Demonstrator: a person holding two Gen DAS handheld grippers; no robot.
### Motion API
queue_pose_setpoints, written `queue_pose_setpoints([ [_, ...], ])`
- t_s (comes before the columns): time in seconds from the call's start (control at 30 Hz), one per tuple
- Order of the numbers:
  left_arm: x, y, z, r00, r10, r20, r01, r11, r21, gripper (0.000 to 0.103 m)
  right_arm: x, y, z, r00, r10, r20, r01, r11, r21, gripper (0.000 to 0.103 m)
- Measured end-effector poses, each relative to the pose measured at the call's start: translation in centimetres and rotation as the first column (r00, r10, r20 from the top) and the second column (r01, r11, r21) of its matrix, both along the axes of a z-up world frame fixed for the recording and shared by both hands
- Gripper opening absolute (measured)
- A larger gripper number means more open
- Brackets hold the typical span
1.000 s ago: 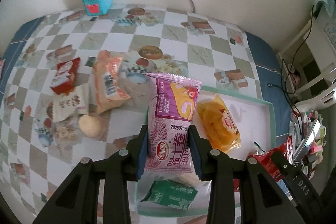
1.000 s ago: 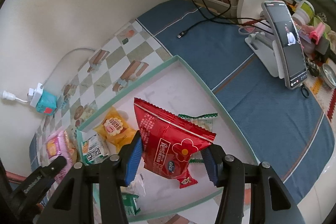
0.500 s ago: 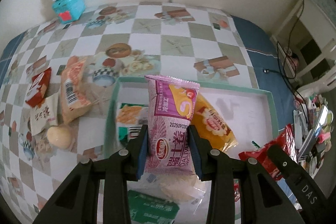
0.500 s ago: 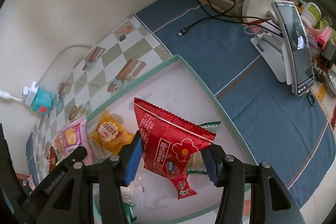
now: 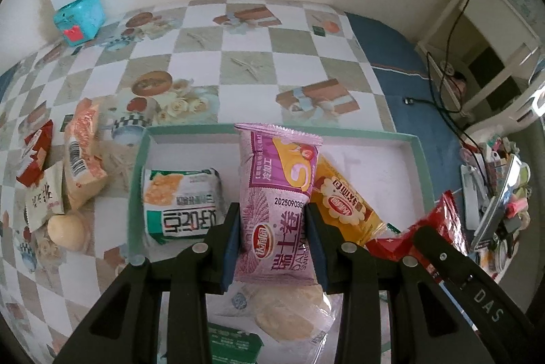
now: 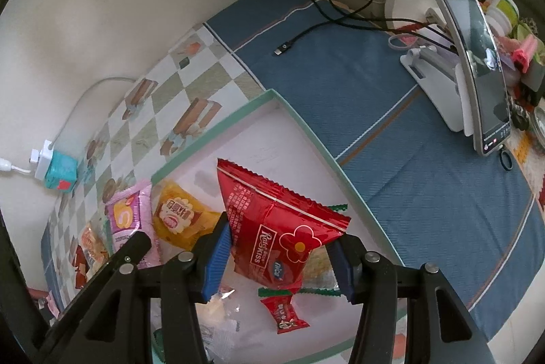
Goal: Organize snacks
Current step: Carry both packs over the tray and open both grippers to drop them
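holding over the shallow green-rimmed white tray [image 5: 422, 159], our left hand-held gripper [image 5: 274, 241] clamps a pink foil snack packet [image 5: 276, 193]; our right hand-held gripper [image 6: 279, 258] pinches a red foil snack packet [image 6: 272, 227].

Left wrist cam sits just behind the left gripper [image 5: 274, 244], looking fwd and steeply down at the near-left part of the tray [image 5: 138, 159], w/ checked tablecloth [image 5: 245, 64] and wall beyond. Close in.

Right wrist cam sits behind the right gripper [image 6: 279, 258], also tilted down, over the tray's [image 6: 306, 125] right part, facing the blue cloth [image 6: 408, 111] and phone [image 6: 483, 71].

Shared: the tray, pink packet [image 5: 276, 193] [image 6: 127, 221], yellow packet [image 5: 344, 203] [image 6: 180, 217], red packet [image 5: 439, 221] [image 6: 276, 227], teal box [image 5: 78, 16] [image 6: 59, 176] at the wall. Each cam catches the other gripper at its edge.
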State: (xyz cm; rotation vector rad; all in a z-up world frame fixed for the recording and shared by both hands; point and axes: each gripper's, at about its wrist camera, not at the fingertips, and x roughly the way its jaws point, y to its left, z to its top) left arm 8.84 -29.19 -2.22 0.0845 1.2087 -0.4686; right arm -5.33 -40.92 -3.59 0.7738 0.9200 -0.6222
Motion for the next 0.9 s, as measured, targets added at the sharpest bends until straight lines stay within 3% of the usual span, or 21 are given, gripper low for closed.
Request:
queue_pose_setpoints([
  [0.3, 0.8, 1.1, -0.4, 0.999, 0.048, -0.014, -0.048, 0.999, -0.001, 0.040, 0.3, 0.1, 0.0, 1.000, -0.006, -0.012, 0.006, 1.000, -0.007, 0.057],
  [0.37, 1.0, 1.3, -0.6, 0.998, 0.056, -0.019, -0.056, 0.998, 0.003, 0.045, 0.3, 0.1, -0.1, 1.000, -0.007, -0.021, 0.007, 1.000, -0.007, 0.059],
  [0.43, 1.1, 1.5, -0.8, 0.998, 0.063, -0.024, -0.063, 0.998, 0.011, 0.056, 0.3, 0.0, -0.2, 1.000, -0.004, -0.031, 0.004, 1.000, -0.008, 0.061],
  [0.57, 1.3, 1.7, -1.1, 0.996, 0.075, -0.042, -0.074, 0.997, 0.017, 0.058, 0.3, -0.2, -0.3, 0.999, -0.009, -0.041, 0.008, 1.000, -0.011, 0.068],
  [0.67, 1.5, 2.0, -1.1, 0.995, 0.083, -0.048, -0.083, 0.996, 0.016, 0.075, 0.3, -0.3, -0.3, 0.999, -0.012, -0.047, 0.011, 1.000, -0.014, 0.070],
  [0.77, 1.6, 2.2, -1.1, 0.994, 0.090, -0.055, -0.089, 0.996, 0.018, 0.076, 0.3, -0.3, -0.3, 0.998, -0.014, -0.057, 0.013, 1.000, -0.018, 0.077],
  [0.9, 1.8, 2.8, -1.2, 0.992, 0.108, -0.067, -0.106, 0.994, 0.023, 0.083, 0.3, -0.4, -0.4, 0.997, -0.016, -0.070, 0.014, 1.000, -0.023, 0.078],
])
